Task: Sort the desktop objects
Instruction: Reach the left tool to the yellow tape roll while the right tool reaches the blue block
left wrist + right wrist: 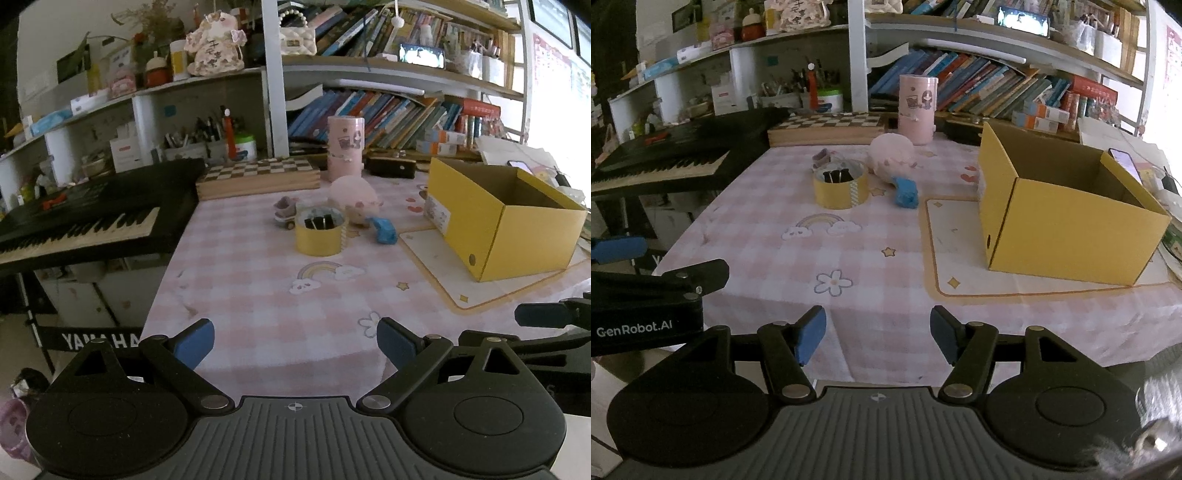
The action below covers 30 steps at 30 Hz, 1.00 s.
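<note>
On the pink checked tablecloth stand a yellow round tub (320, 232) (841, 186) with black clips inside, a pink plush pig (354, 197) (891, 156), a blue toy (384, 229) (905, 192) and a small grey toy car (285, 211) (822, 156). An open yellow cardboard box (495, 225) (1060, 218) stands at the right, empty as far as I see. My left gripper (295, 345) is open and empty above the table's near edge. My right gripper (878, 332) is open and empty too, to the right of the left one.
A black Yamaha keyboard (85, 218) (668, 158) borders the table on the left. A chessboard box (258, 177) (827, 127) and a tall pink cylinder (345, 147) (916, 109) stand at the back before crowded bookshelves. A cream mat (960, 251) lies under the box.
</note>
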Motion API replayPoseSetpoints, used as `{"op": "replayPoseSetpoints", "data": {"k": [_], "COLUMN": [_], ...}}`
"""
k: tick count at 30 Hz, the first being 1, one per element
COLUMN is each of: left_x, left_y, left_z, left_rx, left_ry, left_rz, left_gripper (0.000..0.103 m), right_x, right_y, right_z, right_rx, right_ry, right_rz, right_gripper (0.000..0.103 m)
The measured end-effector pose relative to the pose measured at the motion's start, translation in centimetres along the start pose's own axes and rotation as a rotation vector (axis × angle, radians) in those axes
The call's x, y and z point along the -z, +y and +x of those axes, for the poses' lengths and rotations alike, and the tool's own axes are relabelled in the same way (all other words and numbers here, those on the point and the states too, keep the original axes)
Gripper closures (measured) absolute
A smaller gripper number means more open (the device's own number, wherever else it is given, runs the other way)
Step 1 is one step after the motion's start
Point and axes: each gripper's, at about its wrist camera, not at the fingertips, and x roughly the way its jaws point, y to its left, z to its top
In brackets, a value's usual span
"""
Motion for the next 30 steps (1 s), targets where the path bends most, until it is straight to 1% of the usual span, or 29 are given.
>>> {"op": "replayPoseSetpoints", "data": {"k": [8, 15, 22, 30], "left_x": [-0.9, -1.8, -3.6, -5.8], "left_y": [-0.1, -0.4, -0.8, -1.5], "left_z": [1.9, 4.2, 7.3, 10.2], "left_rx": [-0.015, -0.028, -0.049, -0.071], "left_ry": [0.016, 0.039, 0.060, 0.069], "left_rz": [-0.007, -0.028, -0.052, -0.046], "left_gripper": [0.006, 0.006, 0.006, 0.006], "right_x": [-1.2, -3.0, -5.1, -7.5], "right_y": [-0.6, -1.4, -2.8, -4.2], "right_z": [1.8, 4.4, 7.5, 10.8], "right_rx": [-0.014, -0.028, -0.057, -0.070], "right_ry": [0.009, 0.030, 0.052, 0.065], "right_rz": [-0.012, -0.040, -0.066, -0.066], "right_gripper": [0.042, 0.042, 0.042, 0.042]}}
